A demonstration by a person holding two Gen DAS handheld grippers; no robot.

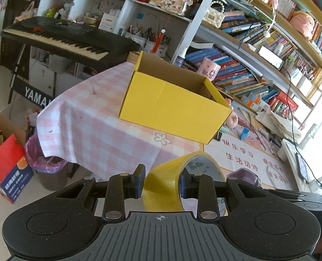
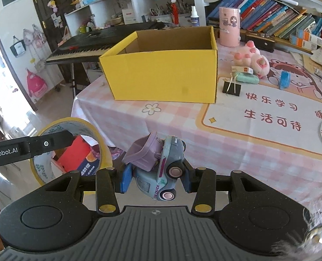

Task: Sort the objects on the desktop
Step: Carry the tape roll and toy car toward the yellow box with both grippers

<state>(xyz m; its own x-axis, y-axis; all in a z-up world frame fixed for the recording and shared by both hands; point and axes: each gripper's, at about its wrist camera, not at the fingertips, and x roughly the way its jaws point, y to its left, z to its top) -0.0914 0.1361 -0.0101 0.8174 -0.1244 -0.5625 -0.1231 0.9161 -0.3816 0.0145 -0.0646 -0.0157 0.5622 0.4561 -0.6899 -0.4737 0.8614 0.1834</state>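
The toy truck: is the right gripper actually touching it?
Touching. In the right wrist view, the right gripper has the toy truck clamped between both pads, lifted clear of the table.

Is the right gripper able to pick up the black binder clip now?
Probably not: the right gripper is already shut on a toy truck, so its jaws are full. The binder clip lies uncovered beside the yellow box.

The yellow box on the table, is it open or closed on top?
Open. The yellow box has no lid or flaps over it, and its brown inner walls show in both views.
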